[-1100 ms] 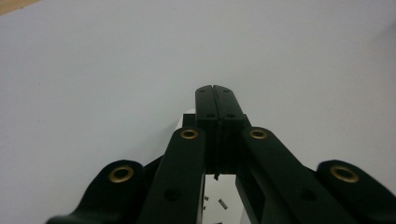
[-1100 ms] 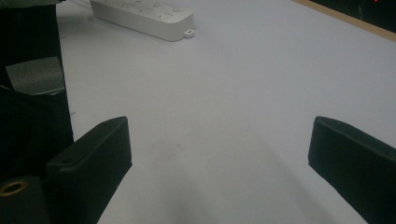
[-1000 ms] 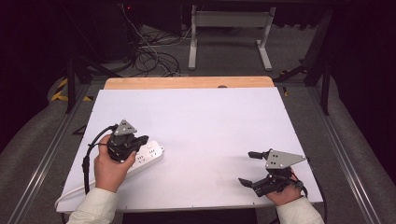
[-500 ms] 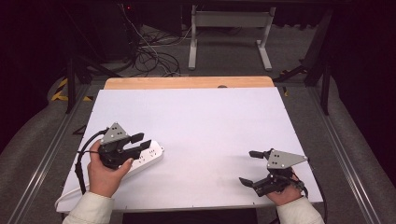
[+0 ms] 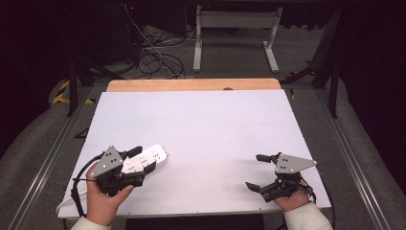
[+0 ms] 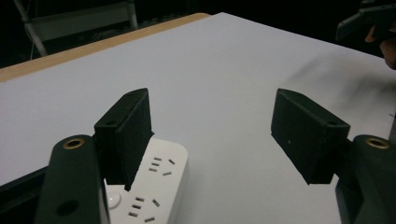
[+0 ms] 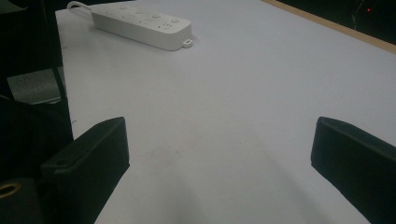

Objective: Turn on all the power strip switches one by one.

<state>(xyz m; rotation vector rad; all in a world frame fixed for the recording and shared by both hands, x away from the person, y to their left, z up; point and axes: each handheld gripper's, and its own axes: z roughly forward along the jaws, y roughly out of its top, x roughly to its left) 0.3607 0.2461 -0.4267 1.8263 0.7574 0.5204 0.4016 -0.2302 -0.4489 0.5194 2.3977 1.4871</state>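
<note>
Big white table (image 5: pixel 201 129) in front of me, and the one thing on it worth my attention is the white power strip (image 5: pixel 146 160), lying flat near my left-hand corner, its cord (image 5: pixel 72 201) trailing off towards the near edge. In the right gripper view the power strip sits well across the table, long side on.

My left gripper (image 5: pixel 139 159) hangs right over the strip's near end, and its jaws have just been opening; they stand wide now. In the left gripper view one jaw is above the strip's sockets and the other is out over bare table, so nothing is pinched. Whether that jaw brushes the casing I can't quite tell from here.

My right gripper (image 5: pixel 258 171) rests low at the near right, jaws spread wide, nothing in them.

Handling, as I judge it: a rigid plastic bar, light, not fragile, but smooth and glossy, so it could slide or pivot under a loose grip. The cord will tug at one end. I'd take it across the narrow width, near the middle, pads on the two long side walls.
</note>
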